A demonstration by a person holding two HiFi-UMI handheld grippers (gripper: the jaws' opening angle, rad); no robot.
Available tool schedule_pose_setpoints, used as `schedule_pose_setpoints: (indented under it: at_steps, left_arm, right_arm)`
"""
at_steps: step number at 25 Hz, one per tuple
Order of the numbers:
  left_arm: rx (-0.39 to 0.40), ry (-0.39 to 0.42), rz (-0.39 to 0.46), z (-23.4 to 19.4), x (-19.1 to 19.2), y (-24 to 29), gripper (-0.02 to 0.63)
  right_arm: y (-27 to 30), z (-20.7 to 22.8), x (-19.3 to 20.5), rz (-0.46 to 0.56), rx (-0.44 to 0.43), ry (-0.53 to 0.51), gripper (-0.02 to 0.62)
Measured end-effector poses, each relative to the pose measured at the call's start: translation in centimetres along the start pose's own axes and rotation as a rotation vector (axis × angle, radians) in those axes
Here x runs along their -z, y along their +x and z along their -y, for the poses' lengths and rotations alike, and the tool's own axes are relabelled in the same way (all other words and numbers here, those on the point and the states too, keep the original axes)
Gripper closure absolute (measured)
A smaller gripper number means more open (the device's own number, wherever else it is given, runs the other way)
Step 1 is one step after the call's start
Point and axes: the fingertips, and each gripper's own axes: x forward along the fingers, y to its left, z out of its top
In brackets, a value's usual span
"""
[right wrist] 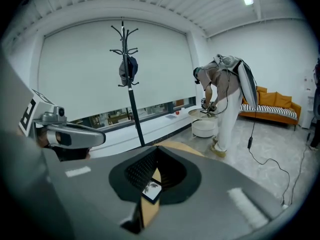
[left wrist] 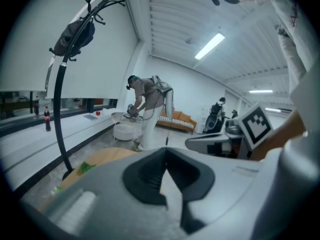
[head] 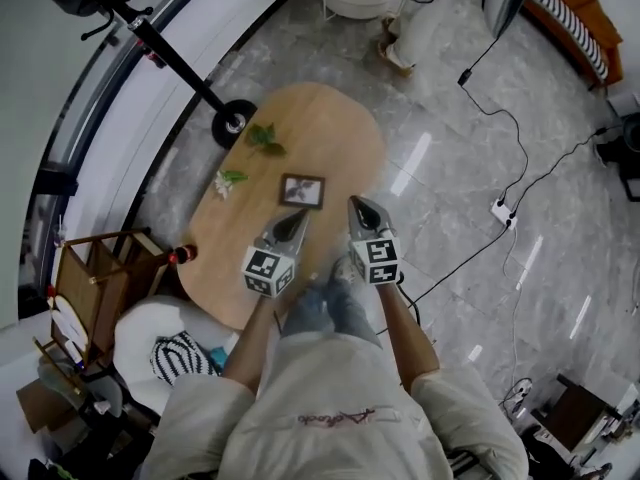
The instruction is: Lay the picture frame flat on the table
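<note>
Picture frame work looks finished, judging by how things lie. Nearest the camera, the person's two bare forearms reach forward over the knees, each carrying a grey two-jaw gripper with a black-and-white marker cube. The left gripper (head: 298, 215) hovers above the table with its claw pressed together at the tips and nothing pinched in it; its own view looks out across the room, not down at any object. The right gripper (head: 356, 202), at three o'clock from the left one and just beside it, also has its claw pressed together and empty; down through the narrow slit beneath its tips the frame shows far below on the wood. Beyond both tips, the small rectangular dark-edged picture frame with a pale print (head: 302, 190) lies flat, face up, near the middle of the oval light-wood table (head: 335, 118), at twelve o'clock from the left gripper and apart from both claws. A white flower sprig (head: 228, 181) lies at nine o'clock from the frame, and a green leafy sprig (head: 265, 138) at eleven o'clock, both well apart from it. Farther off, the round black base of a coat stand (head: 235, 121) sits at the table's ten o'clock edge, and another person (head: 405, 28) bends over at one o'clock. Nothing of the task appears left but to draw the grippers away.
</note>
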Motion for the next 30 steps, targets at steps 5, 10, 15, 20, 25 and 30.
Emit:
schedule_pose_setpoints:
  at_steps: [5,10,15,20,25,30]
  left_arm:
    - [-0.004,0.046,0.046,0.9,-4.8,-0.5,0.606]
    - [-0.006,0.087,0.098,1.8,-9.7,-1.0,0.606]
    - [0.002,0.129,0.141,3.0,-13.7,-1.6,0.607]
    - [-0.006,0.157,0.19,3.6,-17.4,-2.8,0.606]
    - [-0.005,0.198,0.236,4.8,-20.1,-3.6,0.606]
    - [-0.007,0.226,0.274,5.9,-21.7,-4.4,0.606]
  right_arm:
    - [-3.3,-0.3,-4.2,0.049,0.011,-0.006,0.592]
    - [-5.3,-0.5,-8.5,0.102,0.015,-0.019,0.592]
    - [-7.2,-0.7,-12.7,0.176,0.027,-0.036,0.592]
    - [-8.9,-1.2,-15.1,0.216,0.03,-0.049,0.592]
    - [-11.0,-1.4,-16.5,0.249,0.037,-0.068,0.592]
    - [-12.3,-1.4,-16.8,0.277,0.04,-0.076,0.592]
